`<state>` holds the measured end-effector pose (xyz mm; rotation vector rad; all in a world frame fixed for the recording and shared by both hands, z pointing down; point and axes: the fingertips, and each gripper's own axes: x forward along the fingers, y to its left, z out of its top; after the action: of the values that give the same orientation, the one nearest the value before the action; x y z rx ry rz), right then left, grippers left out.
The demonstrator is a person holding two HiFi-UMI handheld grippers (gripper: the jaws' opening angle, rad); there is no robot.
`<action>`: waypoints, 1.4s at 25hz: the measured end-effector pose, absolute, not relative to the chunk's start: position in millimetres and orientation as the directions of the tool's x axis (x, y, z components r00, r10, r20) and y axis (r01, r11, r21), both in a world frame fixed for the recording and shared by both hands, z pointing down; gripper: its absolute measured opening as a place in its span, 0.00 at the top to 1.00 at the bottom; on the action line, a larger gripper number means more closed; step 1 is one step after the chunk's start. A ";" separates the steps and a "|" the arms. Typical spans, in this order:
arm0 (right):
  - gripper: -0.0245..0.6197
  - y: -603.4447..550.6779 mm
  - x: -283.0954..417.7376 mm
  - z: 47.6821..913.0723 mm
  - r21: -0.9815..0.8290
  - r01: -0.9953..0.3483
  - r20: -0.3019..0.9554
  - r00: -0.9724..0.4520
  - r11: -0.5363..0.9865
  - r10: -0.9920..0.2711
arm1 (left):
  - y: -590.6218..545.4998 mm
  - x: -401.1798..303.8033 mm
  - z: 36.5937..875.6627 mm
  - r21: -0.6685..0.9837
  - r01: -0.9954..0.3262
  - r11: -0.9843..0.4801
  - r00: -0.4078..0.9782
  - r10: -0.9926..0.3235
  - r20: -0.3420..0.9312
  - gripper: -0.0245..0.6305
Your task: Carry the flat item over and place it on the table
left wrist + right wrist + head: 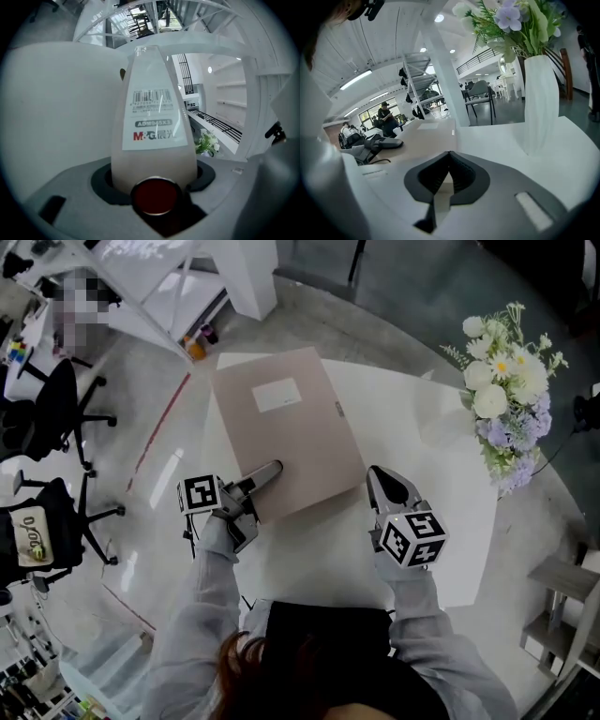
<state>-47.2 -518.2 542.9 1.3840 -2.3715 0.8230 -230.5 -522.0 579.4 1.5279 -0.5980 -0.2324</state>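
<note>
left gripper (272, 470), by the near left edge of the desk (422, 446): jaws clamped on the near edge of the folder (286, 423). right gripper (375, 474): jaws together, empty, just beside the folder's near right corner. folder lies toward the far left corner. judged: carry done, release outstanding. flowers (506, 390) at far right edge, well apart.

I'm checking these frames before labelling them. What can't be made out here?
Head view: whether the folder rests on the table or hangs above it; the overhead angle hides any gap.
Left gripper view: the fine print on the label, too small to read; the left gripper is shut on the folder.
Right gripper view: whether the tan sliver low between the right gripper's jaws, which meet at the tips, is the folder's corner.
</note>
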 end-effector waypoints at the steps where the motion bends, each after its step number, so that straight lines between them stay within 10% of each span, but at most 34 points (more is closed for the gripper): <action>1: 0.95 -518.8 -46.9 545.0 -0.338 -0.861 0.498 -0.506 0.379 -0.704 | -522.9 -230.0 580.4 0.975 -0.213 0.061 0.840 -0.499 0.215 0.53; 13: 0.95 -514.7 -55.3 556.2 -0.345 -0.858 0.520 -0.512 0.380 -0.684 | -531.3 -229.6 591.2 0.968 -0.239 0.082 0.821 -0.515 0.246 0.48; 35: 0.95 -499.0 -61.8 543.4 -0.328 -0.856 0.506 -0.516 0.399 -0.692 | -527.7 -280.7 586.8 0.547 -0.830 -0.109 0.464 -0.680 0.568 0.15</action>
<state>-61.8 -499.0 543.4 1.3533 -2.3711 0.8136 -280.7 -527.7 586.8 1.8454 -1.2733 0.2178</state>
